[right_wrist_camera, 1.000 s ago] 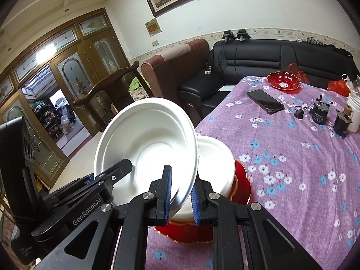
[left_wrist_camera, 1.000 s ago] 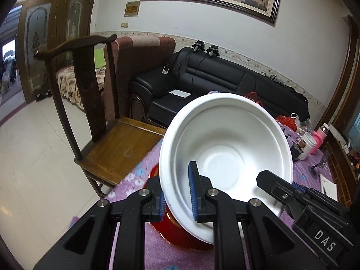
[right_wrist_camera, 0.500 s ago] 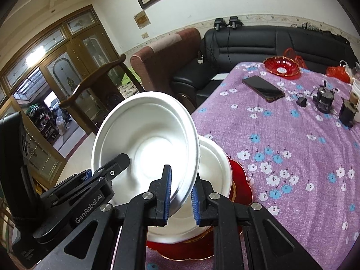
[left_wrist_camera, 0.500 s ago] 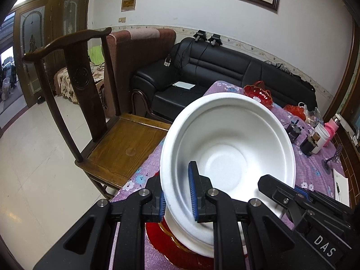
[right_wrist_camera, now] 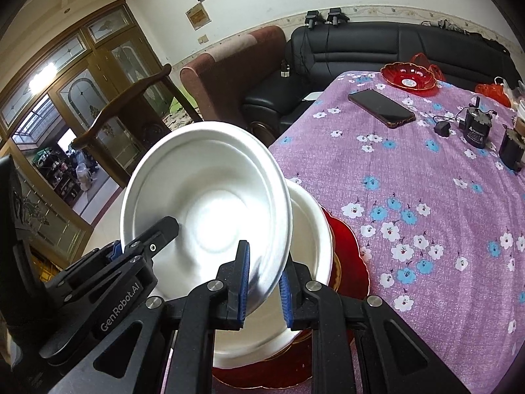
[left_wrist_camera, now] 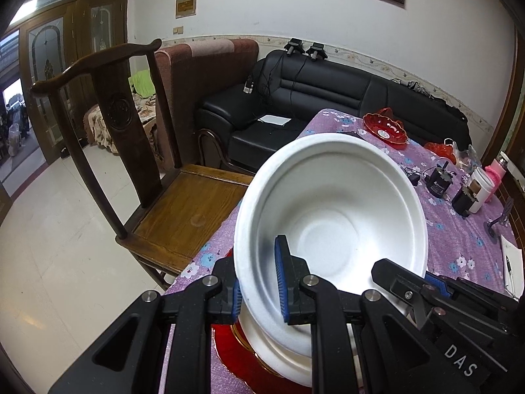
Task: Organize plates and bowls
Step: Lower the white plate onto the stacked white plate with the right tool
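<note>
Both claws, left claw (left_wrist_camera: 259, 275) and right claw (right_wrist_camera: 264, 282), are clamped on one tilted white bowl's (left_wrist_camera: 331, 216) rim. The second bowl (right_wrist_camera: 311, 229) on the red plate (right_wrist_camera: 347, 246) sits directly below, near counter (right_wrist_camera: 426, 164) edge.

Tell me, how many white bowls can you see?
2. One white bowl is held tilted in both grippers. The other bowl sits below it on the red plate. More might hide underneath.

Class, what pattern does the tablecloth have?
The tablecloth is purple with white and blue flowers, clearest in the right wrist view.
</note>
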Demonstrator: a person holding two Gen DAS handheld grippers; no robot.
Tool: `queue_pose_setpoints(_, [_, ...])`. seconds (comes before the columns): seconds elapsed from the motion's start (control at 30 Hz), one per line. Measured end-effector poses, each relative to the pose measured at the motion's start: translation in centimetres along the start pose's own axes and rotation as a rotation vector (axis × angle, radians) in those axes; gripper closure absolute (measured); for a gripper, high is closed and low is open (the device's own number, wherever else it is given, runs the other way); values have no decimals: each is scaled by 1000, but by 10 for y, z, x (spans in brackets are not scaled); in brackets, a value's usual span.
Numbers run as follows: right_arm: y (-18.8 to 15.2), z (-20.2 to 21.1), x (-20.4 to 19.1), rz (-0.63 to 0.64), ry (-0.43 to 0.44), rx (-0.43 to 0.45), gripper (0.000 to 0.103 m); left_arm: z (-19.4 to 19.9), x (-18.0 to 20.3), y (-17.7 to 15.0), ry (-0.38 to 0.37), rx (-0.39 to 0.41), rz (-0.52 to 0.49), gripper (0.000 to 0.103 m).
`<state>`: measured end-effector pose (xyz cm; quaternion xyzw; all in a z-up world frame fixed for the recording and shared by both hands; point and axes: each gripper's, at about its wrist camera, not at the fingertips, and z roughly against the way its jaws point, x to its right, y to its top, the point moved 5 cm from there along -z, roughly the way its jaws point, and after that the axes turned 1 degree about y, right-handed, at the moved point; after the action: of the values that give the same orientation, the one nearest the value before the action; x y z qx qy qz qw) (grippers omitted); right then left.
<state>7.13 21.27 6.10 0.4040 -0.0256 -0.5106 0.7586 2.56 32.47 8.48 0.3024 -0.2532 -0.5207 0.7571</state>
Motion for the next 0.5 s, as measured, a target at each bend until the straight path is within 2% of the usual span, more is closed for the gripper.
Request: queue_pose_setpoints(0.5, [-5,-2,0,5,-4,-7,82,5,2,-4,26,16,0,88])
